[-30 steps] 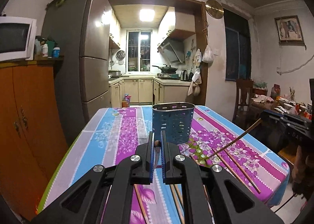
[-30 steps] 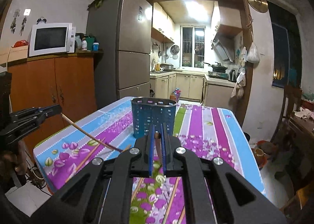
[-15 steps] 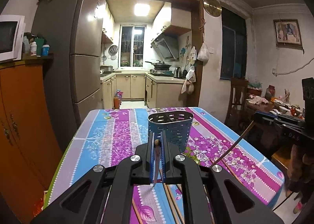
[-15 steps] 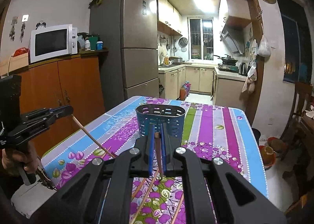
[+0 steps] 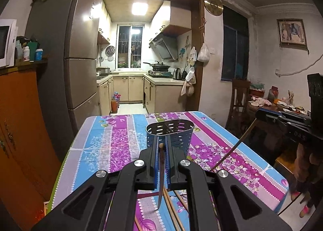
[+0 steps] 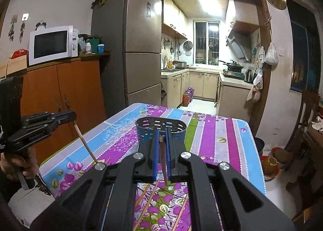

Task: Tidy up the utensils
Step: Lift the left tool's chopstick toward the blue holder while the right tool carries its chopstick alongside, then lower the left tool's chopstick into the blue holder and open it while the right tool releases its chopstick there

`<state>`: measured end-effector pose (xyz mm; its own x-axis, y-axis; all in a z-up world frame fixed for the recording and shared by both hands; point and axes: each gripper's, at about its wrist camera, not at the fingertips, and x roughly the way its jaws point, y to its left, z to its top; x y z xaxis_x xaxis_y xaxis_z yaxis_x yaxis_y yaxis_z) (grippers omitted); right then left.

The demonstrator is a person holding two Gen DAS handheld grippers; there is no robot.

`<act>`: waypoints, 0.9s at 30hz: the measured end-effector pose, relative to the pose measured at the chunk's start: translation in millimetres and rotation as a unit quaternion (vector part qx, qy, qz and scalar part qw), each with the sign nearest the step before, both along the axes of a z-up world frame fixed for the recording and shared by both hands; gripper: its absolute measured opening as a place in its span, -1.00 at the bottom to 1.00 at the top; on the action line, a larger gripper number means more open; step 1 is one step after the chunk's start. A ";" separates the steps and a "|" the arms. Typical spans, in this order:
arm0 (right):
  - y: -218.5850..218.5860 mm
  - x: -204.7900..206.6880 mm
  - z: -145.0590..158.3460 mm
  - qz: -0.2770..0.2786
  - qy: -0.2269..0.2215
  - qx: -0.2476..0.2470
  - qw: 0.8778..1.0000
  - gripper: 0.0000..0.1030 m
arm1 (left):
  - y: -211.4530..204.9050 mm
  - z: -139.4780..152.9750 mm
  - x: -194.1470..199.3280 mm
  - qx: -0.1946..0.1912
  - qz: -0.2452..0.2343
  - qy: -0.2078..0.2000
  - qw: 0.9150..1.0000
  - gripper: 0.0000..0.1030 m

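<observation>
Left hand-held gripper raised above the worktop, jaws closed tight on one dark chopstick; its blunt end pokes up between the fingertips, its thin end hangs down and back, clear of the cloth; right hand-held gripper likewise clamped on a second chopstick, hanging the same way; in the left wrist view the right hand-held gripper shows at the right edge, its stick slanting down toward the worktop's right side; in the right wrist view the left one shows at the left edge with its stick slanting down to the near left corner, a hand on its grip; blue perforated utensil holder stands upright near the middle of the striped floral cloth, directly ahead of both pairs of fingertips and below them, apart from both; holder's inside looks divided in two, contents not made out; loose chopsticks lie flat on the cloth beneath and behind the jaws, partly hidden by the gripper bodies.
</observation>
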<state>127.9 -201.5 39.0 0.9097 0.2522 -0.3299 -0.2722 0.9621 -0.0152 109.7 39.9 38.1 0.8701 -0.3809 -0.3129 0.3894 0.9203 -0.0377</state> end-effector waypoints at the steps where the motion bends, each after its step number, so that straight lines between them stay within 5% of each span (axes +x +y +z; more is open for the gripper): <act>1: 0.3 -0.8 0.9 0.000 -0.001 -0.001 1.000 -0.90 | -1.2 0.7 0.6 0.002 0.000 -0.001 1.000 -0.86; 14: 5.7 -6.3 27.9 0.000 -0.031 -0.020 0.999 -0.90 | -15.3 28.1 -8.3 0.023 -0.001 -0.048 0.999 -0.86; 27: 2.5 21.3 115.9 0.007 -0.112 -0.002 0.994 -0.90 | -43.6 136.4 34.1 -0.009 -0.048 -0.125 0.991 -0.86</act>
<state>149.1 -199.0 154.9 0.9566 0.2648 -0.1213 -0.2754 0.9579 -0.0811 143.8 -3.7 174.5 0.8788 -0.4696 -0.0848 0.4747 0.8784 0.0553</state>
